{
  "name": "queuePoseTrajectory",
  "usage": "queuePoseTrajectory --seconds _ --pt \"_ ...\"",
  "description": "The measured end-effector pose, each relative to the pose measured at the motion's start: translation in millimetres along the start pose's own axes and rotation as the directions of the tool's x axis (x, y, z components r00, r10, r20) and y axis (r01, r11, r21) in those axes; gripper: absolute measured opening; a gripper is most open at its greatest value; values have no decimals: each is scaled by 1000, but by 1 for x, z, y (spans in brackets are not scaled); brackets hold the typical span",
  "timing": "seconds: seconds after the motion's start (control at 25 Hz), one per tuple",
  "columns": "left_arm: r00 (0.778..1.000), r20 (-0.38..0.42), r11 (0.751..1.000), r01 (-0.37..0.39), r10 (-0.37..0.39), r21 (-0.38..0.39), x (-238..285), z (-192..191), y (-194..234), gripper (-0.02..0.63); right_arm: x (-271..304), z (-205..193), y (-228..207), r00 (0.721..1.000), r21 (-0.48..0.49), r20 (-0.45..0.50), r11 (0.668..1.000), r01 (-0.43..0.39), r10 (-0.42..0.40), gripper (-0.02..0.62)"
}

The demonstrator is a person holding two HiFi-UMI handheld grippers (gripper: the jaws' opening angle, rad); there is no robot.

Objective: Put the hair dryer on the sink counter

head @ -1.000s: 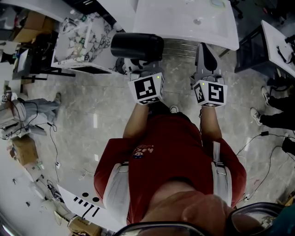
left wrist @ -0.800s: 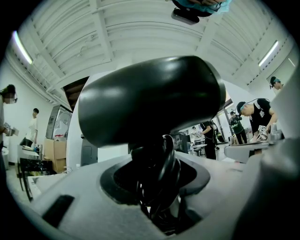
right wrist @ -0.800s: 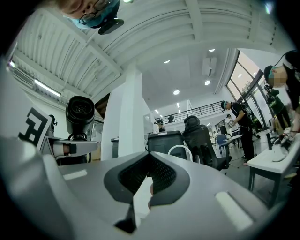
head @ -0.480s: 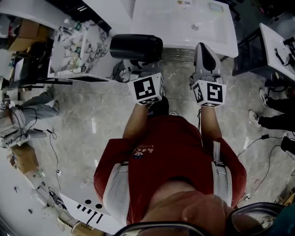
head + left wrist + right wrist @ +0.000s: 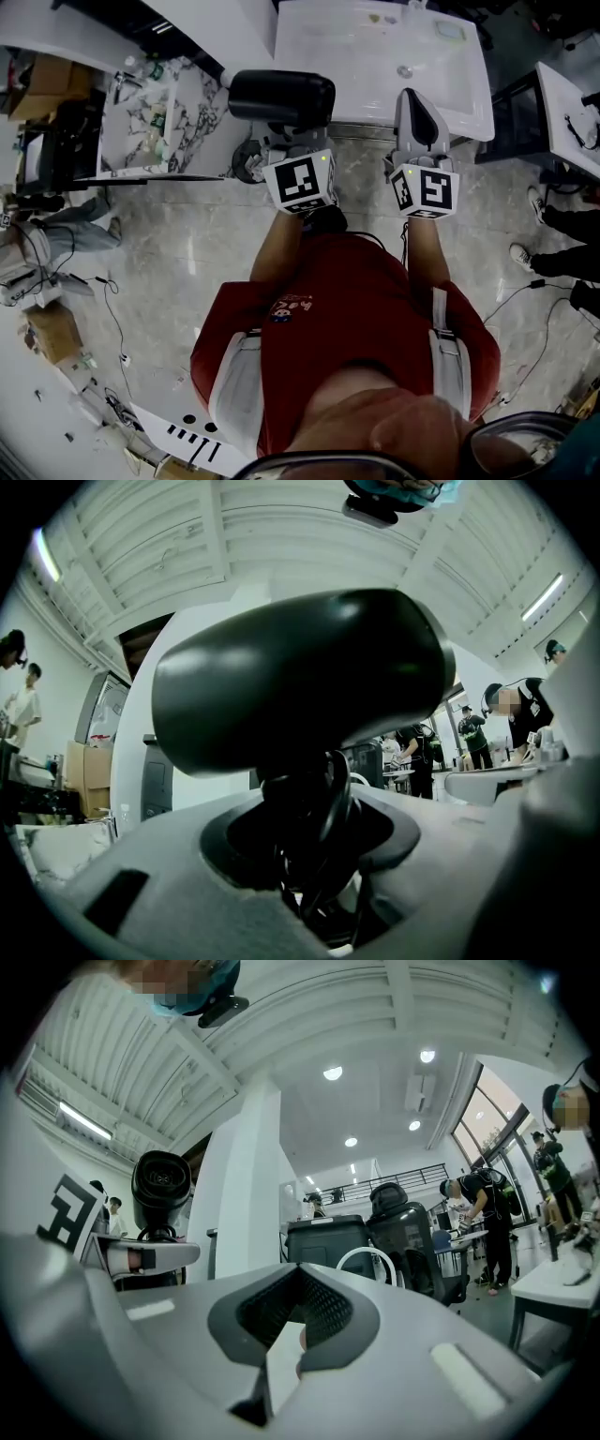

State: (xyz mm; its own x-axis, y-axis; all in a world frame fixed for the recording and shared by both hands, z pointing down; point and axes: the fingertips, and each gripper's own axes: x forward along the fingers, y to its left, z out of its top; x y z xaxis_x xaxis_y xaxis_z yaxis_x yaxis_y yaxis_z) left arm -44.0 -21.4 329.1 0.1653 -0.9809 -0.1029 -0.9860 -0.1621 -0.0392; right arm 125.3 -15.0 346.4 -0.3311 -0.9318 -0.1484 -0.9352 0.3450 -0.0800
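Observation:
A black hair dryer [image 5: 281, 97] is held in the air, its barrel lying across, just before the front left corner of the white sink counter [image 5: 356, 47]. My left gripper [image 5: 286, 141] is shut on its handle. In the left gripper view the hair dryer [image 5: 300, 677] fills the middle, with its handle and looped cord [image 5: 323, 799] caught between the jaws. My right gripper [image 5: 418, 105] points at the counter's front edge with its jaws together and nothing in them. The right gripper view shows the hair dryer [image 5: 161, 1183] off to the left.
The basin drain [image 5: 405, 70] lies in the sink counter. A marble-patterned table [image 5: 155, 103] stands to the left and a white desk [image 5: 567, 103] to the right. Cables lie on the floor. A person [image 5: 56, 234] is at the left, and black office chairs [image 5: 403, 1232] are farther off.
The sink counter has come closer and shows more fully in the head view. Both grippers have moved toward its front edge, the left still holding the hair dryer.

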Motion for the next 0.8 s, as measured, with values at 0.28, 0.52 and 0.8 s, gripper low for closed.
queuePoseTrajectory --seconds 0.28,0.52,0.8 --pt "1000 -14 1000 16 -16 -12 43 -11 37 184 55 -11 13 1000 -5 -13 1000 14 -14 2" --pt "999 -20 999 32 -32 -35 72 -17 63 183 90 -17 24 999 -18 -22 1000 25 -25 2" --pt "998 -50 999 43 -44 -30 100 -30 90 183 124 -21 32 999 -26 -21 998 48 -49 2"
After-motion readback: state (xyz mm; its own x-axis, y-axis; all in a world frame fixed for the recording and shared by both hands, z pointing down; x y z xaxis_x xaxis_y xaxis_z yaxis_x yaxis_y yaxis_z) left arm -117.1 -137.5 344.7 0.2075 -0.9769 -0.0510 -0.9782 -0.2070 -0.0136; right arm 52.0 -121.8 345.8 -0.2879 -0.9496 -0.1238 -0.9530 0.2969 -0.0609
